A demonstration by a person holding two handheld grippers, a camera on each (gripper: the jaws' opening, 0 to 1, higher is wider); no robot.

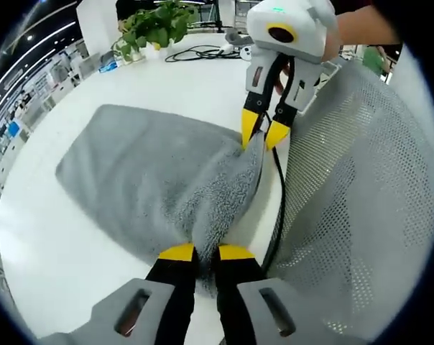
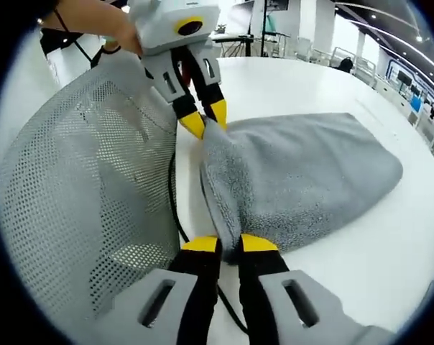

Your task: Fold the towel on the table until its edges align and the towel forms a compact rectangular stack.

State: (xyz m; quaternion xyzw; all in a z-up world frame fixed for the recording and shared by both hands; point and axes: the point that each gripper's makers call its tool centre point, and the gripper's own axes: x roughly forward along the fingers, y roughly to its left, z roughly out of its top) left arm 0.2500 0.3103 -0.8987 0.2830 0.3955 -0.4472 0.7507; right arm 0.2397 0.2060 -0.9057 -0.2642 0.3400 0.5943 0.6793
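Note:
A grey terry towel (image 1: 145, 172) lies spread on the white table (image 1: 195, 86), its near edge bunched into a raised ridge between the two grippers. My left gripper (image 1: 206, 253) is shut on one end of that ridge. My right gripper (image 1: 264, 131) pinches the other end, close to the table's edge. In the right gripper view the towel (image 2: 303, 172) stretches away to the right. There my right gripper (image 2: 230, 246) is shut on its near corner and my left gripper (image 2: 204, 118) grips the far corner, held by a person's hand (image 2: 95, 18).
A grey mesh chair back (image 1: 361, 180) (image 2: 80, 165) stands right against the table's edge beside both grippers. A black cable (image 1: 278, 208) hangs between chair and table. A potted plant (image 1: 156, 25) and coiled black cables (image 1: 202, 52) sit at the table's far side.

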